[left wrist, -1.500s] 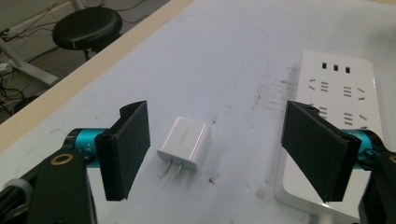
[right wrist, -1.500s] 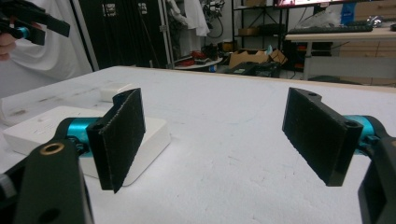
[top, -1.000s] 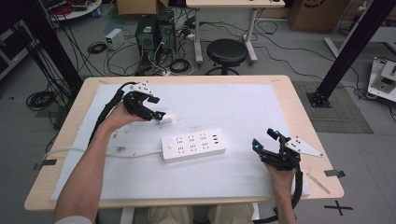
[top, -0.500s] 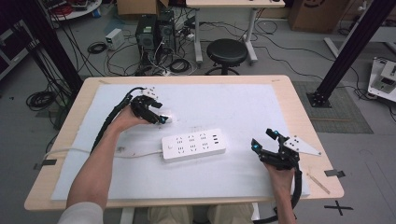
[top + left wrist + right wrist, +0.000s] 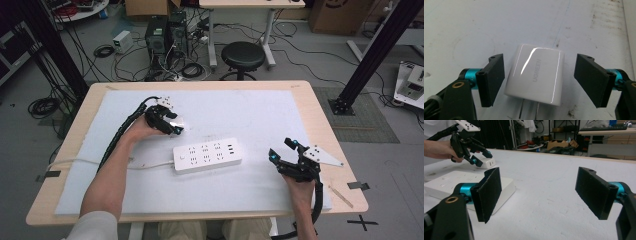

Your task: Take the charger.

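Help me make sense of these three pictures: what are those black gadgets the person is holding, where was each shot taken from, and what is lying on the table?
No robot here: a person holds a hand-operated gripper in each hand. The wide picture comes from a camera above the table. In it the left gripper is at the left and the right gripper at the right. The other two pictures come from small cameras riding on the grippers, looking out between their two black fingers.

On the white mat lies a white power strip with its cord running off to the left. Behind it lies a small white charger, prongs toward the left gripper's camera.

Nothing is held yet. The left gripper's fingers stand open on either side of the charger, with gaps showing. The right gripper is open too, with only mat between its fingers.
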Available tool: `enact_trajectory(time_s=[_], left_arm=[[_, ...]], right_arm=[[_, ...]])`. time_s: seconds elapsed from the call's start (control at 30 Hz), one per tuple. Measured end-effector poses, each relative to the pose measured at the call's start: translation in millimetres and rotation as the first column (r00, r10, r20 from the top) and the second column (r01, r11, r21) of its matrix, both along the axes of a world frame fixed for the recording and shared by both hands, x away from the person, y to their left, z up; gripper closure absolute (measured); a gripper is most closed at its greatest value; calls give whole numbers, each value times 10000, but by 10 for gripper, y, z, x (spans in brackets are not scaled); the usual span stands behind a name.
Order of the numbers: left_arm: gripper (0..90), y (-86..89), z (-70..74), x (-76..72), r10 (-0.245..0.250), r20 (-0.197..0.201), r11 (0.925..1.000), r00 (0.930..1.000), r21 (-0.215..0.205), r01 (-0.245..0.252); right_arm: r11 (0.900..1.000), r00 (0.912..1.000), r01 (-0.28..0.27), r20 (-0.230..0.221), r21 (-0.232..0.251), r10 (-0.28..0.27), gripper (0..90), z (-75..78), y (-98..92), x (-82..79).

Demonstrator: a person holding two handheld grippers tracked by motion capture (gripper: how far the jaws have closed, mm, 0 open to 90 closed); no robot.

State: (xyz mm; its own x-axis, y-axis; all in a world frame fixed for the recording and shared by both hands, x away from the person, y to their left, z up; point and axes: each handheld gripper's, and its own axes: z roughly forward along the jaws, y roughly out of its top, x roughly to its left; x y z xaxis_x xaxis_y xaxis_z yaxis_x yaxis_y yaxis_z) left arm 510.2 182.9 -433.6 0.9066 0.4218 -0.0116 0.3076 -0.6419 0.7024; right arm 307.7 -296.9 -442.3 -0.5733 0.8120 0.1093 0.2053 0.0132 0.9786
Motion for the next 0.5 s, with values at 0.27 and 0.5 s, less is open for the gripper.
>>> enact_trajectory(time_s=[0.27,0.5], left_arm=[[263,-1,-37,23,-14,-97,10000,10000,75,15],[293,45,-56,51,-101,-89,9999,9999,-96,100]], right_arm=[[10000,10000,15,-2,-4,-15,216,0,1,-1],[10000,10000,11,-7,10,-11,215,0,1,-1]])
